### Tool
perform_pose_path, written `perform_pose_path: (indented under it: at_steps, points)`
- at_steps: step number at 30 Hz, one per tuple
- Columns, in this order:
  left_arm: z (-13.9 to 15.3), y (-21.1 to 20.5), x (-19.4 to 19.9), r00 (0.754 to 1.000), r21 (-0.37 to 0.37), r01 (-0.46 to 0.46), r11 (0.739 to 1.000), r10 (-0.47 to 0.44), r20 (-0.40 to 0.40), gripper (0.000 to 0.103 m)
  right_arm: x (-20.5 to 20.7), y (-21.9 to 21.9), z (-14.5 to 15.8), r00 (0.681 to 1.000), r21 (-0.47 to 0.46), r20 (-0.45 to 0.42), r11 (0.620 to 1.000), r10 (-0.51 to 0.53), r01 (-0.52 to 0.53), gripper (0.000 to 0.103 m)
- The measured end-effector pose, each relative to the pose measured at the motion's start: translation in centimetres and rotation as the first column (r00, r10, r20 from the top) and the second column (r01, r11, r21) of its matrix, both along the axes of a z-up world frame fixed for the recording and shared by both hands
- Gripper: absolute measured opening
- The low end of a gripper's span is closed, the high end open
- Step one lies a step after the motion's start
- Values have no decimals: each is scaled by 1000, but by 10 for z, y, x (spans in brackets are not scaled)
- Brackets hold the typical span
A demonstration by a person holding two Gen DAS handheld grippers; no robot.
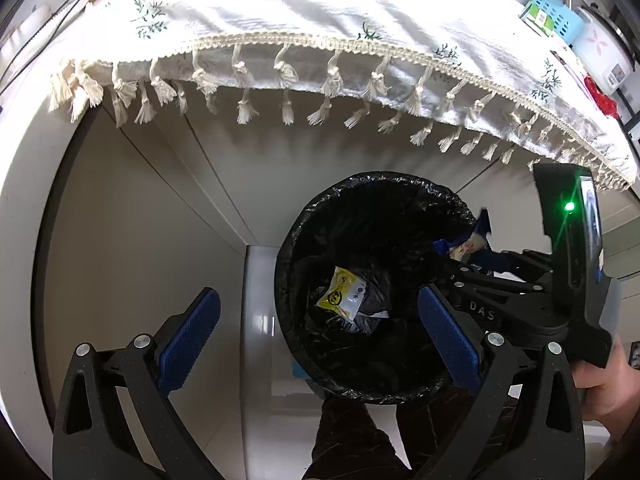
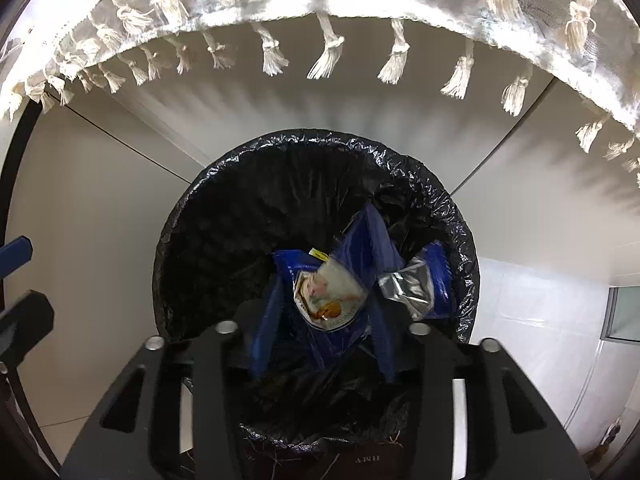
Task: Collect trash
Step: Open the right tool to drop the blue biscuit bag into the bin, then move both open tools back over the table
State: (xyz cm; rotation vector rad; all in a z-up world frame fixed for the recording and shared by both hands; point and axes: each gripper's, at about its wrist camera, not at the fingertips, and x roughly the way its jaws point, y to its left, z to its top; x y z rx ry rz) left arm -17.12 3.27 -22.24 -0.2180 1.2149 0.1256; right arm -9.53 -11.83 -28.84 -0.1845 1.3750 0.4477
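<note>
We hold blue wrapper [image 2: 328,300] pinched in right gripper [image 2: 324,332], over bin [image 2: 180,216]. Left gripper [image 1: 316,328] jaws wide, empty, beside it. Wrapper looks light, crinkly, slick; we judge crumpled middle best grip. Yellow packet [image 1: 346,292] lies in bin.

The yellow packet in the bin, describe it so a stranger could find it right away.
Under the fringed white tablecloth stands a round bin lined with a black plastic bag. At its bottom lies a small yellow and white packet, the only yellow thing there; the blue snack wrapper is held in the right hand-held gripper.
</note>
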Motion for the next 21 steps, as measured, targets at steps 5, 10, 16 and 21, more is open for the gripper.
perform_pose_path:
  at_steps: [5,10,16,21]
  points:
    - [-9,1,0,1000,2,-3,1000,3,-9,97,1,-4,11,999,-14,41,1000,9,-8,74]
    - [-11,0,4,1000,1,-9,1000,9,-8,97,5,-16,35,996,-18,90,1000,-2,3,88]
    - [4,-3,10,1000,-2,2,1000,-2,10,97,12,-26,69,994,-24,109,1000,0,3,94]
    - [26,-9,16,1000,0,21,1000,-21,23,97,16,-44,113,988,-23,151,999,-38,43,94]
